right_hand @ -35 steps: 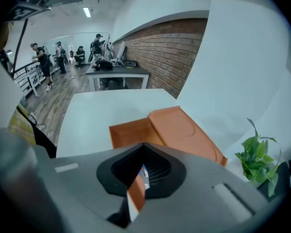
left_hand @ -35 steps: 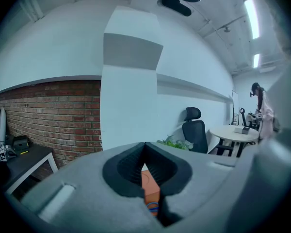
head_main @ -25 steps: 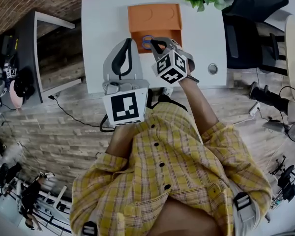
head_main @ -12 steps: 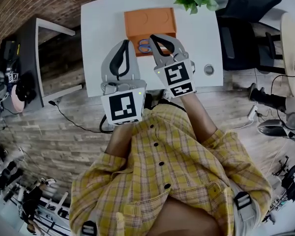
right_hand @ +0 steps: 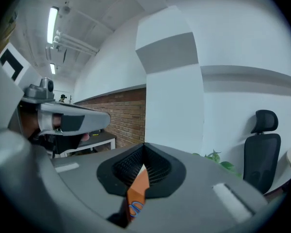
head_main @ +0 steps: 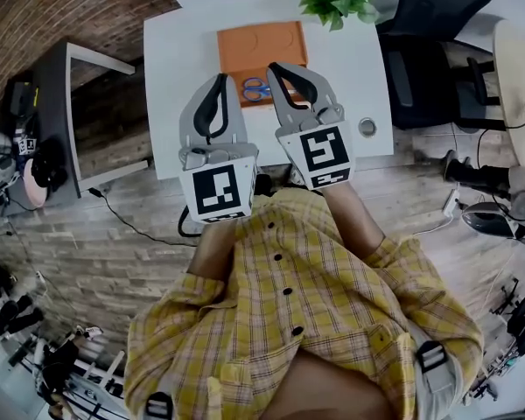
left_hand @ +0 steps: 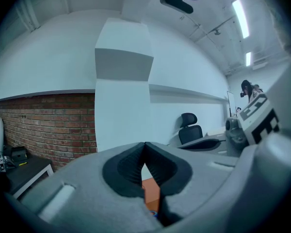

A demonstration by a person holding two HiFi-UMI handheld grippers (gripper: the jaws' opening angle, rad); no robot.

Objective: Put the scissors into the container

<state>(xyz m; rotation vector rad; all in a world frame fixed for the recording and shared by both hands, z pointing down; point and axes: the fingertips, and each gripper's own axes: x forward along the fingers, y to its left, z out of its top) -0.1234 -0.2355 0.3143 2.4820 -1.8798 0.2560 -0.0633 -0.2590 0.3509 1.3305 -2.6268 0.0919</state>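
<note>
A white table (head_main: 179, 77) is seen from above, and an orange container (head_main: 262, 42) is set on it towards its far edge. The left gripper (head_main: 220, 80) and the right gripper (head_main: 275, 66) are held side by side over the table, each with its jaws closed together and nothing gripped. The blue-handled scissors (head_main: 255, 88) are found inside the container, between the two grippers' tips.

Left gripper (head_main: 220, 79) and right gripper (head_main: 274, 66) hide the orange rectangular container's (head_main: 261, 44) near end and part of the blue-handled scissors (head_main: 255, 88).
</note>
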